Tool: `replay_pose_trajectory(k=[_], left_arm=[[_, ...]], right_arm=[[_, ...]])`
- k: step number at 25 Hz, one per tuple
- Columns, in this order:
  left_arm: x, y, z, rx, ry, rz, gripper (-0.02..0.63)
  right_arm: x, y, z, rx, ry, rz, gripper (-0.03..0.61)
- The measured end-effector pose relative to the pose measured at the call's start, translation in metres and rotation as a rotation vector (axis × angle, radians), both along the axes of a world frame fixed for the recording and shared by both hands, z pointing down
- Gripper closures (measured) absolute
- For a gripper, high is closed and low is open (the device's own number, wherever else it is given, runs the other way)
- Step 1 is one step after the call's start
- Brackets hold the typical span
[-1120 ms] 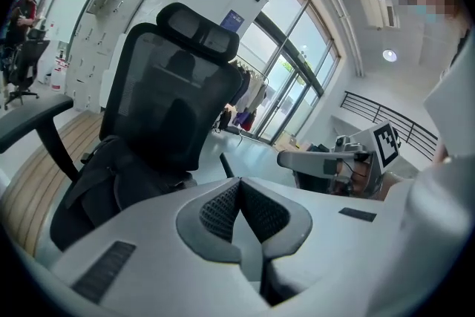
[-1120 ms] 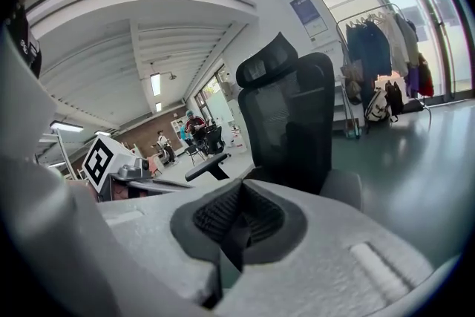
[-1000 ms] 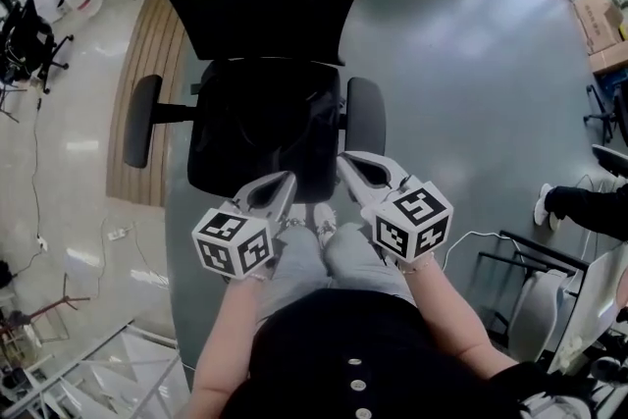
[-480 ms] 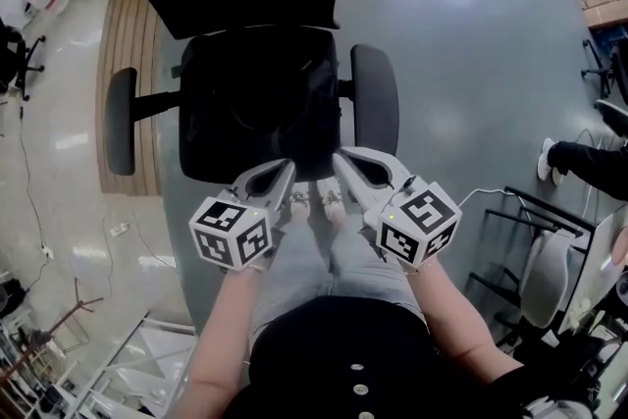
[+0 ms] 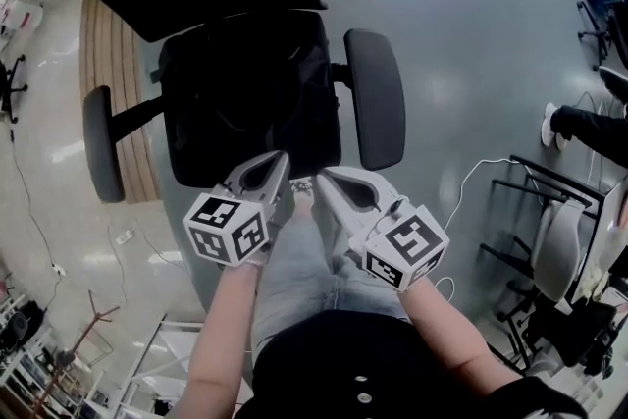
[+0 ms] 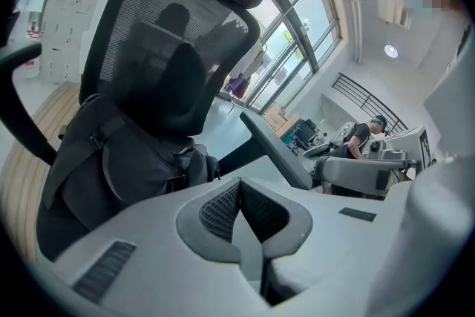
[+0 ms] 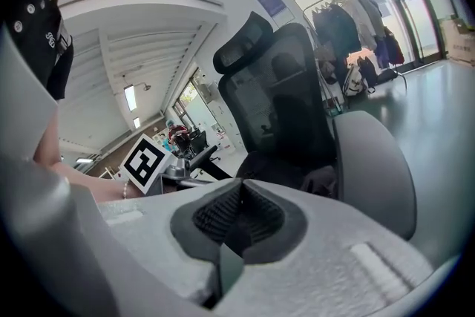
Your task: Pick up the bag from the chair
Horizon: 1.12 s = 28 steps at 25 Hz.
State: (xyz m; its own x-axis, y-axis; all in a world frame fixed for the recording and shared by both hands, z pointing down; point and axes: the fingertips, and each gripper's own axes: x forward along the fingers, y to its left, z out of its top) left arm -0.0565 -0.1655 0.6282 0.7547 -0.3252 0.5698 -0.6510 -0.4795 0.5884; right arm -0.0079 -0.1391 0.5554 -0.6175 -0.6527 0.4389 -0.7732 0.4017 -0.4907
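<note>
A black bag [image 5: 250, 98] lies on the seat of a black office chair [image 5: 375, 93]; it shows too in the left gripper view as a dark bag [image 6: 119, 159] with straps under the mesh backrest [image 6: 159, 41]. My left gripper [image 5: 280, 162] is shut and empty, its tips at the seat's near edge. Beside it, my right gripper [image 5: 319, 180] is shut and empty, just short of the seat. In the right gripper view the chair [image 7: 286, 108] stands ahead with its grey armrest [image 7: 375, 159] close on the right.
The chair's two armrests [image 5: 98, 142] flank the seat. A grey floor [image 5: 461, 34] spreads to the right, with a seated person's leg [image 5: 589, 128] and a metal frame [image 5: 530, 211] at the right edge. Wooden flooring [image 5: 108, 64] lies left.
The view has shifted: the chair now sits lower and more to the left in the head view, and both shut grippers have come closer to the seat's front edge.
</note>
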Motion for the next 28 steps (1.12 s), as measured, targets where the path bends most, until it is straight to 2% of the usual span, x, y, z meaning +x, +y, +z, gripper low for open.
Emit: replay_pose_trajectory(k=[6, 16, 25, 28], left_arm=[[0.004, -0.016, 0.026, -0.002, -0.018, -0.017, 0.597], [0.010, -0.028, 0.063, -0.020, -0.038, -0.002, 0.579], [0.018, -0.029, 0.099, -0.046, -0.081, 0.020, 0.421], [0.025, -0.032, 0.112, -0.042, -0.091, 0.038, 0.390]], right_arm=[[-0.002, -0.006, 0.024, 0.000, 0.049, 0.020, 0.580], [-0.007, 0.000, 0.065, -0.083, 0.069, 0.072, 0.580], [-0.009, 0.001, 0.096, -0.125, 0.076, 0.096, 0.580], [-0.003, 0.002, 0.109, -0.138, 0.104, 0.109, 0.580]])
